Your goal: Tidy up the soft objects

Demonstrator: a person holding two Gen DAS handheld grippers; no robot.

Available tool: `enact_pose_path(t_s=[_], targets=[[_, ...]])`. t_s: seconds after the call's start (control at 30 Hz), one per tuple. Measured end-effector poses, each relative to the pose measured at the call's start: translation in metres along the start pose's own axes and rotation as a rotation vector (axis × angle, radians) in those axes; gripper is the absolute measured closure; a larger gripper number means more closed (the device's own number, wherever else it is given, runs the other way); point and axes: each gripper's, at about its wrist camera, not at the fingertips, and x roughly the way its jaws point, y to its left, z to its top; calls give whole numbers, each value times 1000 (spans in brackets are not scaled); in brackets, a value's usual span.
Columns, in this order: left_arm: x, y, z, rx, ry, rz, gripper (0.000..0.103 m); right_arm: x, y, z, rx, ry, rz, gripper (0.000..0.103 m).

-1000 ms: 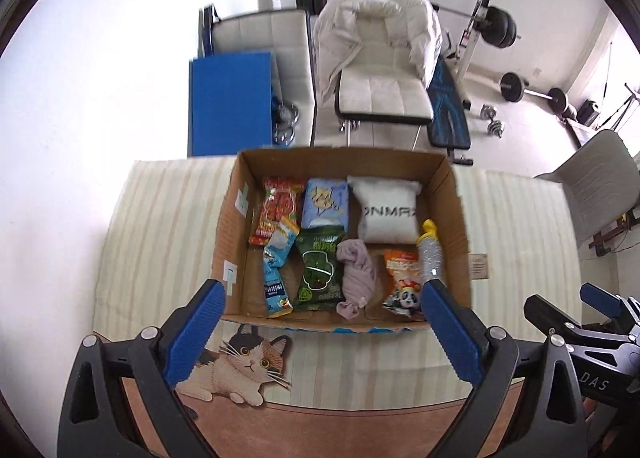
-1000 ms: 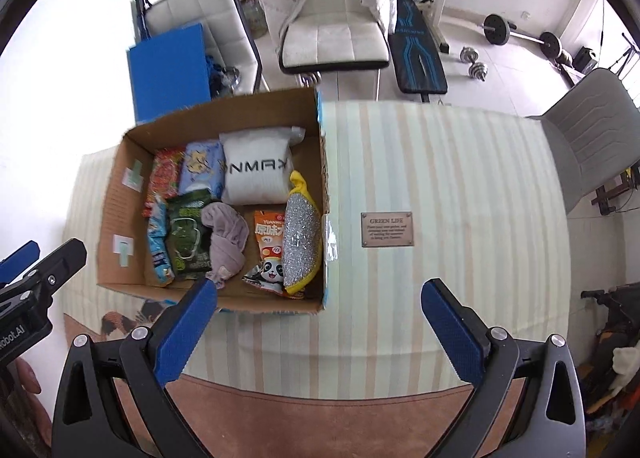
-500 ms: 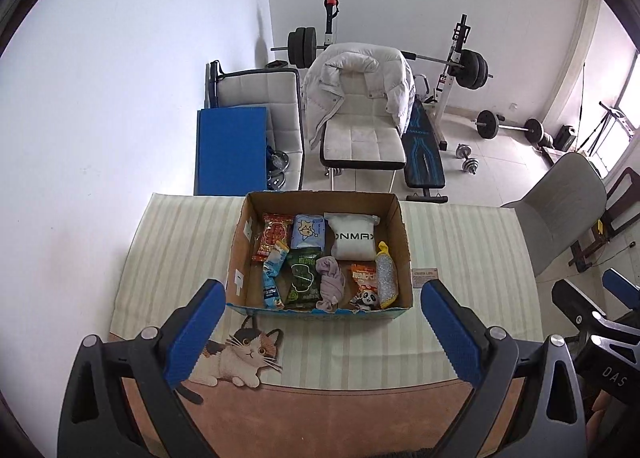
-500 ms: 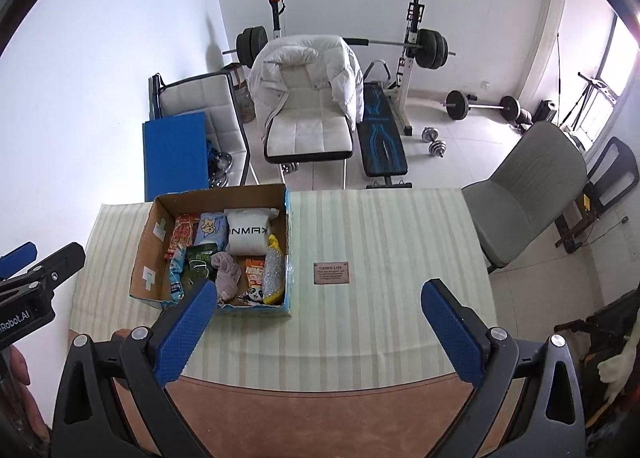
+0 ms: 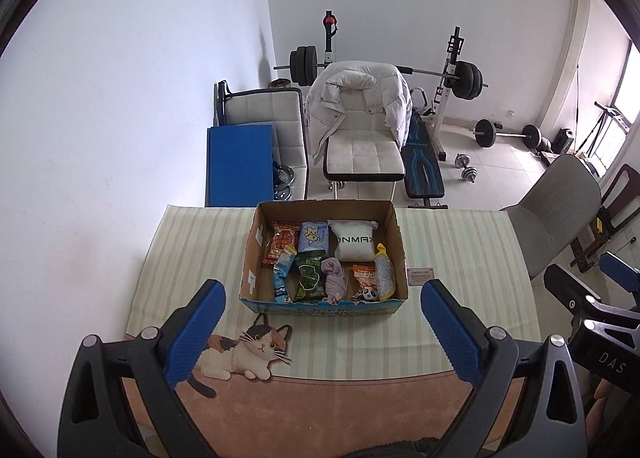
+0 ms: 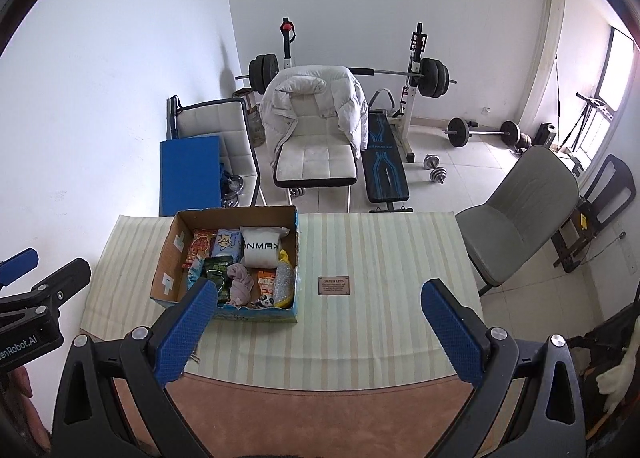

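An open cardboard box (image 5: 250, 258) (image 6: 166, 266) stands on the striped table mat (image 5: 192, 258). It holds snack packets, a white pouch (image 5: 354, 246), a crumpled pink cloth (image 5: 334, 284) (image 6: 240, 284), a panda packet (image 5: 366, 286) and a silver-and-yellow scrubber (image 5: 385, 272) (image 6: 285, 282). My left gripper (image 5: 322, 318) is open and empty, high above and in front of the box. My right gripper (image 6: 320, 318) is open and empty, high above the table to the right of the box.
A cat picture (image 5: 244, 350) and a small plaque (image 6: 334, 285) lie on the mat. Behind the table stand a white chair with a jacket (image 5: 360, 129), a blue panel (image 5: 238, 163), a weight bench (image 5: 420, 161) and a grey chair (image 6: 516, 213).
Both grippers have pulled up and back from the box, which now looks smaller and farther away. Both stay open and empty. The box contents have not moved.
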Motion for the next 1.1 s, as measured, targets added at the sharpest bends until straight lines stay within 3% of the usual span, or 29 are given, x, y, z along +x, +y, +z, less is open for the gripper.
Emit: enact_pose_path(t_s=[1.1], targets=[[-6, -17, -9, 25, 32, -40, 3, -13, -18, -10, 16, 3, -27, 0]])
